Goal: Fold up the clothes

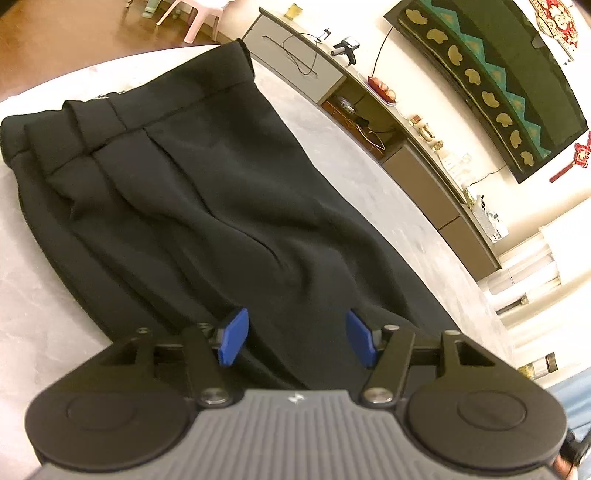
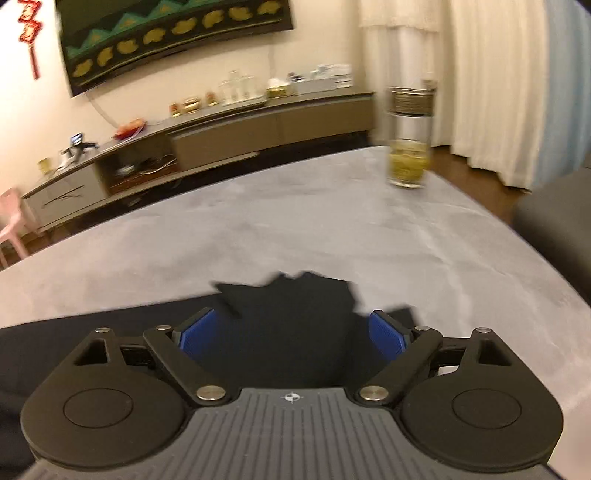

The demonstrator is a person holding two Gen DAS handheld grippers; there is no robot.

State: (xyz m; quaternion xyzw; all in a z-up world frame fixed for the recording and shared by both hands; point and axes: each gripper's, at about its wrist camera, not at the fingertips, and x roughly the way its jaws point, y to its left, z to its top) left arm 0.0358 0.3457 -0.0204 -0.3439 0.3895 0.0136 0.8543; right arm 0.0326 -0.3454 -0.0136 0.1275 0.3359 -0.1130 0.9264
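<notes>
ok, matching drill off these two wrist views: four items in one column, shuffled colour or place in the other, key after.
Items
1. trousers
2. chair
3. tea bottle
4. left hand-held gripper pads

Descriptions
A. pink, on the floor beyond the table
B. blue, apart, over black cloth
C. black, spread flat on the grey tabletop
D. clear, yellowish liquid, standing at the table's far edge

Pairs: 1-C, 2-A, 3-D, 4-B
</notes>
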